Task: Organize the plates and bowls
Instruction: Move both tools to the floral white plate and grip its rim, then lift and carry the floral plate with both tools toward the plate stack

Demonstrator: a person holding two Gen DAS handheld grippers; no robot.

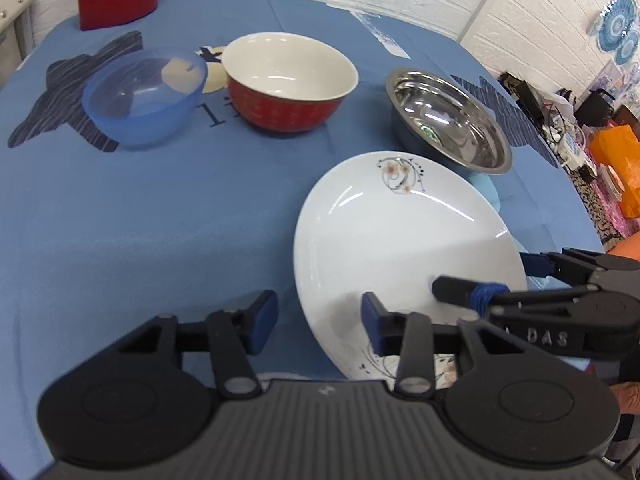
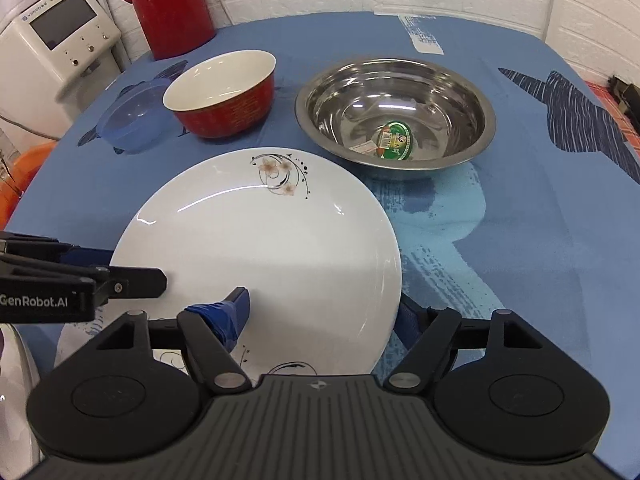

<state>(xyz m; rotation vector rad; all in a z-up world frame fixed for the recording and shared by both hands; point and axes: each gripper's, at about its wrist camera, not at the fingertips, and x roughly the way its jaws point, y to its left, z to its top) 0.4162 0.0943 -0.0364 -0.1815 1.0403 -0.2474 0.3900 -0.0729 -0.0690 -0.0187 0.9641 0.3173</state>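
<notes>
The tablecloth [image 2: 520, 240] is mid blue, printed with dark navy streaked shapes and a paler sky-blue brushed patch. The plate [image 2: 260, 248] is glossy white, with thin black scrolls and pale pink blossoms near its rim. One bowl [image 2: 224, 92] is red outside, with a faint gold pattern, and cream inside. Beside it is a translucent blue plastic bowl [image 1: 144, 96]. The steel bowl [image 2: 396, 116] is mirror silver, with a green, red and white sticker in its bottom. The thermos [image 2: 168, 8] at the tabletop's far edge is shiny red. Both grippers are black with blue pads [image 1: 262, 320].
</notes>
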